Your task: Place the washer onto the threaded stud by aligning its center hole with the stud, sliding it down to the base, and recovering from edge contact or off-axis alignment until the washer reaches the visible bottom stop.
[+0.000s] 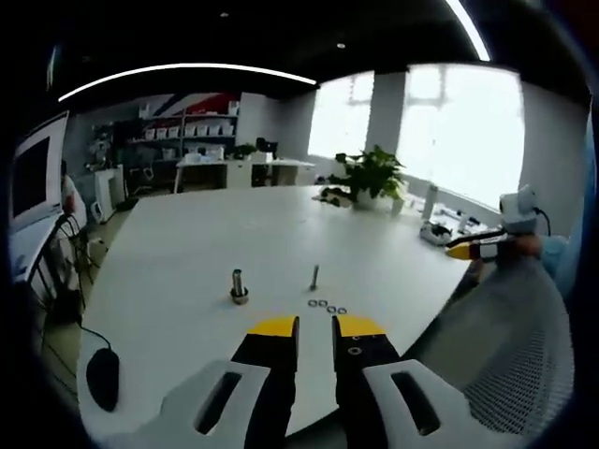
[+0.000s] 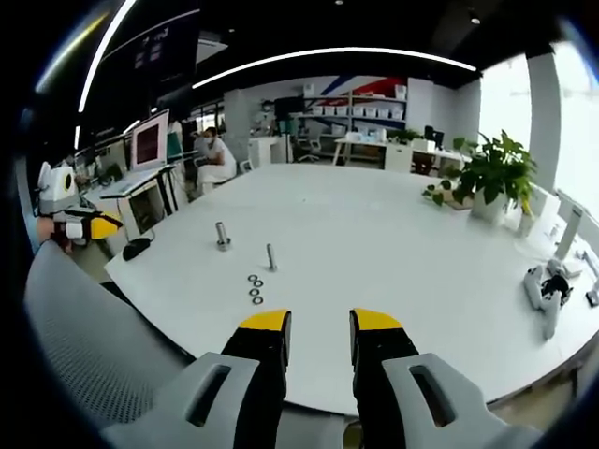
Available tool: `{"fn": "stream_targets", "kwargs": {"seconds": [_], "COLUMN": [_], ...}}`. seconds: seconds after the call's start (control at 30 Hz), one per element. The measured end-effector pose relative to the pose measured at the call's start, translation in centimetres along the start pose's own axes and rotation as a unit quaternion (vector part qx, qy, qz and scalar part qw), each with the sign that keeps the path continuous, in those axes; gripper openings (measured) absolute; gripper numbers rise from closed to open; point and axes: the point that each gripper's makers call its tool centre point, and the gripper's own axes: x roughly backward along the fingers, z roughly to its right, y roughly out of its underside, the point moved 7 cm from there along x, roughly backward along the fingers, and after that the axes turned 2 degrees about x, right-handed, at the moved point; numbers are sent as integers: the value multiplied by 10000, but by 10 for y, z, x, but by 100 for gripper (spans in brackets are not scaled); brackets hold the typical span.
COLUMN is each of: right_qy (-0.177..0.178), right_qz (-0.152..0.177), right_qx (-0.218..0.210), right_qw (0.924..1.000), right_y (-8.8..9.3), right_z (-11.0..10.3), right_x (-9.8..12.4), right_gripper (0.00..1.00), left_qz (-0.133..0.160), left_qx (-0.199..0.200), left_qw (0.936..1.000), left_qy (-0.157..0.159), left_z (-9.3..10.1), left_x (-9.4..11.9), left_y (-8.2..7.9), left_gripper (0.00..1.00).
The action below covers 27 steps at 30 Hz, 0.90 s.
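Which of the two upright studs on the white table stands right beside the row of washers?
The thin bare stud, with the three washers at its foot. The other stud is thicker, sits on a wider base and stands apart from them.

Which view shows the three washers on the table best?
The right gripper view: the washers lie as three separate rings in a row beside the thin stud. In the left gripper view the washers look smaller and bunched together, just beyond the jaws.

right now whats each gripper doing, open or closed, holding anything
Left gripper: open, holding nothing, short of the washers.
Right gripper: open, holding nothing, back from the threaded stud.
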Motion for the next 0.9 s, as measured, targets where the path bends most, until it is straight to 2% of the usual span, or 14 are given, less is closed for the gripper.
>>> {"fn": "stream_targets", "kwargs": {"seconds": [0.2,0.3,0.67,0.9], "right_qy": [-5,32,13,-60], "right_qz": [3,-96,-133,-193], "right_qx": [16,-22,4,44], "right_qw": [10000,9999,9999,9998], "right_y": [0,1,2,2], "right_z": [0,0,0,-2], "right_x": [0,-1,-2,-3], "right_gripper": [27,27,27,27], "left_qz": [-85,-128,-296,-238], "left_qx": [-275,-255,-120,-184], "left_qw": [9996,9996,9994,9995], "left_qy": [15,52,137,104], "left_z": [2,2,0,0], "left_x": [-2,-3,-6,-6], "left_y": [1,3,8,6], "left_gripper": [11,11,11,11]}}
